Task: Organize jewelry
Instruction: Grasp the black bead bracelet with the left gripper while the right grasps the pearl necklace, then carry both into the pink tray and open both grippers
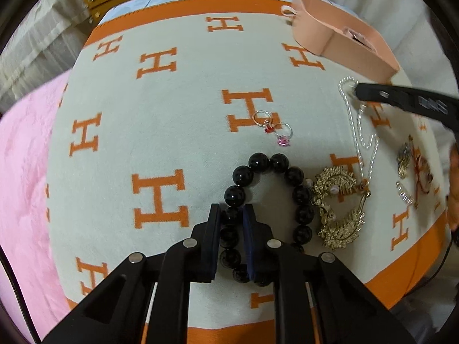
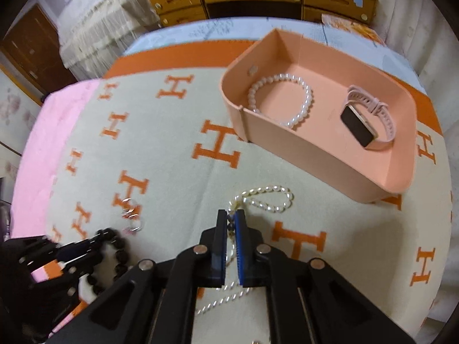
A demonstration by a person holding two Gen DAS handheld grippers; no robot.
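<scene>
1. Both jaws were narrow: the left gripper (image 1: 231,212) pinched the black bead bracelet (image 1: 298,192) on the near blanket (image 1: 160,114), and the right gripper (image 2: 231,218) clamped the pearl necklace (image 2: 266,197).
2. Far right sat the pink box (image 2: 301,146), already holding a pearl bracelet (image 2: 281,100) and watch (image 2: 364,120).
3. Pick-up step, I'd say; next, lift clear and carry boxward.
4. Two rings (image 1: 272,127) waited.

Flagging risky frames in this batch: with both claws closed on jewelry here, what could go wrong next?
1. The right claw pinches the pearl necklace near one end; its long strand trails toward the gold brooch and may snag it when lifted.
2. The left claw grips one bead of the black bead bracelet; it may slip out or nudge the brooch beside it.
</scene>
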